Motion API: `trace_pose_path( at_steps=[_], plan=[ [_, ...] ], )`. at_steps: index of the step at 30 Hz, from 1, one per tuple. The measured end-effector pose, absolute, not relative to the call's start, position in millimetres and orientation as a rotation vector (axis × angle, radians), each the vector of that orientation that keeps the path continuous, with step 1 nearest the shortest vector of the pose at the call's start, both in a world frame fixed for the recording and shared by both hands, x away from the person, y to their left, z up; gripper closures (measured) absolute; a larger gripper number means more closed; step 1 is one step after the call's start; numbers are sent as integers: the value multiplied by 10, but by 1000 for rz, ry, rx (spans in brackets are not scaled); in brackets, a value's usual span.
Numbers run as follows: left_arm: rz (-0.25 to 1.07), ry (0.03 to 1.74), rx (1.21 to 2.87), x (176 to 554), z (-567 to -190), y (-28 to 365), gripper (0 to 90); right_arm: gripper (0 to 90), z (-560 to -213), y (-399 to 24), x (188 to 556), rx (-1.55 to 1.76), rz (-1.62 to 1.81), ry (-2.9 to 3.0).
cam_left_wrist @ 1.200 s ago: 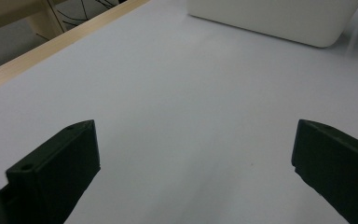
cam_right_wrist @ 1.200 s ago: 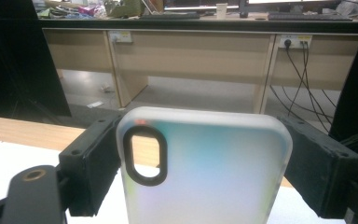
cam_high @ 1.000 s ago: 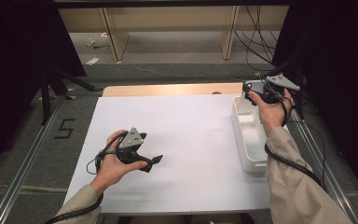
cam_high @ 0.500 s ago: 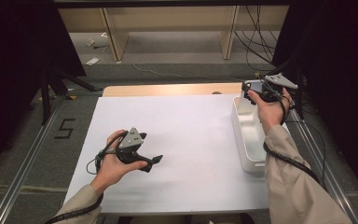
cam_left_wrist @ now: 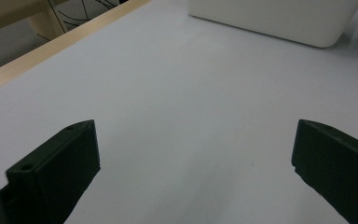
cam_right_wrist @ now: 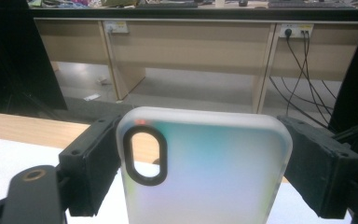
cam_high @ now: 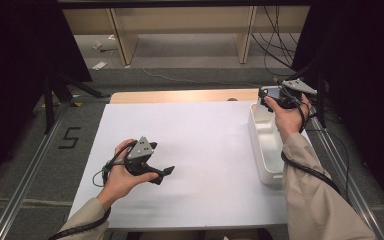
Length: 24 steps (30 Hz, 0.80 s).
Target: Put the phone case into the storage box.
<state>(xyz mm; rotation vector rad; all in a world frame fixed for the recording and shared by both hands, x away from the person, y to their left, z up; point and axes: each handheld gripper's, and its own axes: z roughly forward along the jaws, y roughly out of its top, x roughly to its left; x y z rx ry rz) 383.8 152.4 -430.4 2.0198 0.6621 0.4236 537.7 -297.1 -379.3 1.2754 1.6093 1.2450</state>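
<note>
Right gripper view shows the right tool (cam_right_wrist: 200,163) clamped on a translucent phone case (cam_right_wrist: 205,172), one black jaw pressing each long edge, the oval camera cut-out near the upper left corner and the case standing upright between them. High view places that tool (cam_high: 275,100) above the far end of the white bin (cam_high: 265,145), which sits along the right edge of the worktop (cam_high: 205,135); the case there is only a small pale shape at the tool's tip. The left tool (cam_high: 157,172) rests low over the bare white sheet near the front left, and left gripper view shows its jaws (cam_left_wrist: 191,163) standing wide apart with nothing between them, the bin (cam_left_wrist: 270,18) well ahead of it. Judging by the position, the case seems about to go into the bin or has just been lifted from it. The grip is on the smooth, slightly flexible side walls of an empty shell, so a squeeze could bow it and let it pop out, while too light a hold could let it slide down and tip. If released from this height the light case might strike the bin's rim and bounce onto the worktop or over the far edge to the floor. A tilt of the wrist would also catch a corner on the bin wall.
</note>
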Motion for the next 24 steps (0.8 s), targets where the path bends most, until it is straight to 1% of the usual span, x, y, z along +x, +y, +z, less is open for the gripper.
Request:
trace_pose_path(
  at_steps=[24],
  plan=[
    [424,660,2022,3838,-4306,1525,3,184,-3844,-2991,5441,1301,1223,1609]
  ],
)
